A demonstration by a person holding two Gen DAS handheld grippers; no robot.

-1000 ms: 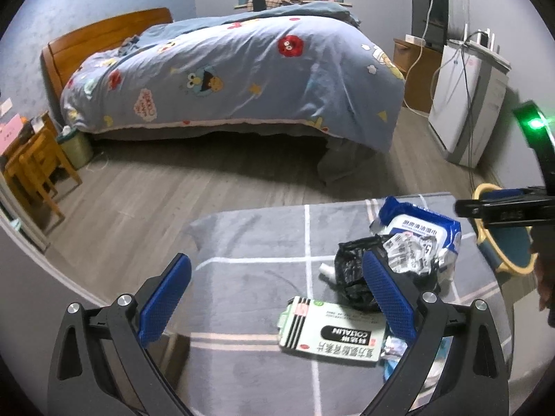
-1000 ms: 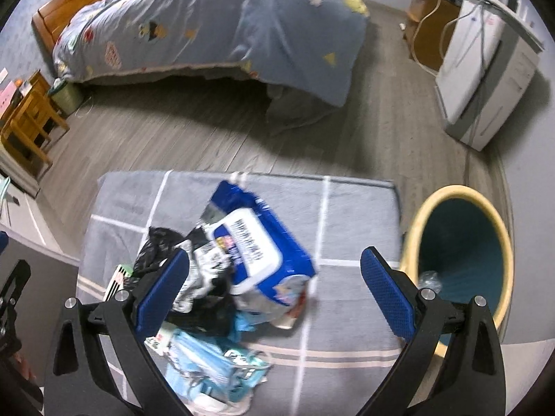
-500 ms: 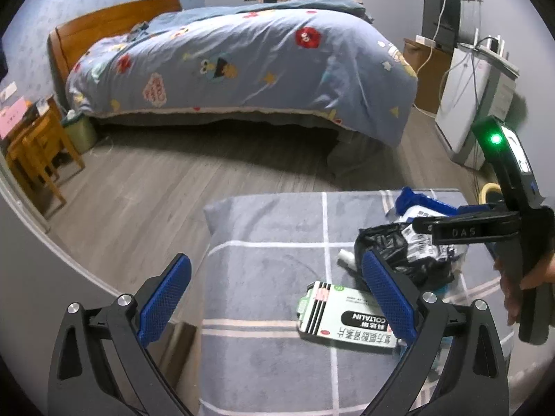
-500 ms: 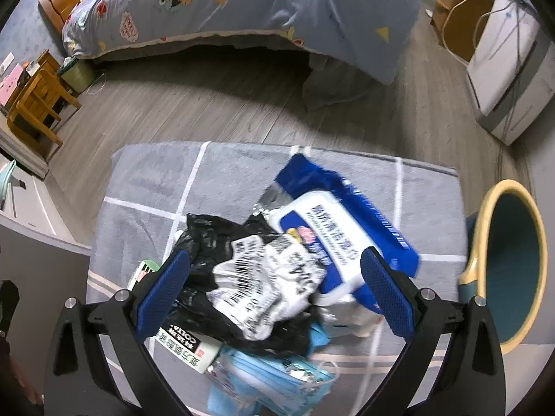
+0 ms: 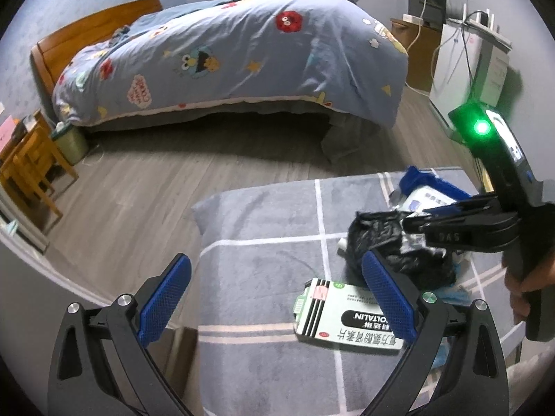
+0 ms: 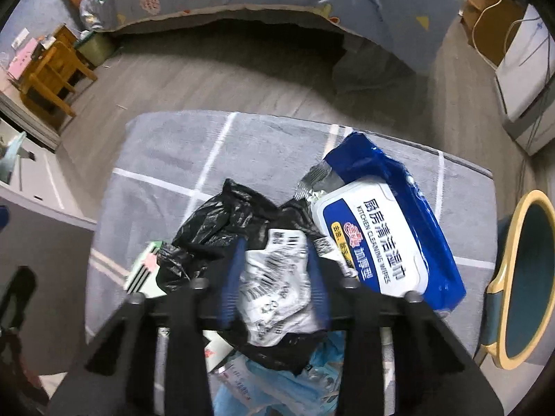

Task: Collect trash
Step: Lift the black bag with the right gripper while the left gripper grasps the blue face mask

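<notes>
A heap of trash lies on a grey checked rug [image 5: 260, 225]. It holds a crumpled black bag with a white printed label [image 6: 277, 277], a blue wet-wipes pack [image 6: 381, 235], a green-and-white box [image 5: 347, 319] and blue face masks [image 6: 295, 381]. My right gripper [image 6: 275, 246] points steeply down, its jaws closing, and the blue pads squeeze the labelled bag from both sides. In the left wrist view the right gripper [image 5: 409, 220] reaches in from the right over the black bag [image 5: 378, 235]. My left gripper [image 5: 275, 260] hangs open above the rug, its right finger just over the box.
A teal bin with a yellow rim [image 6: 527, 277] stands off the rug's right edge. A bed with a blue patterned duvet [image 5: 242, 52] fills the back. A wooden stool [image 5: 27, 159] and a small green bin [image 5: 71, 142] are at the left, a white appliance [image 5: 464, 55] at the right.
My right gripper came down over the heap and its jaws went from wide open to closed around the labelled black bag. The left gripper sank a little toward the rug.
</notes>
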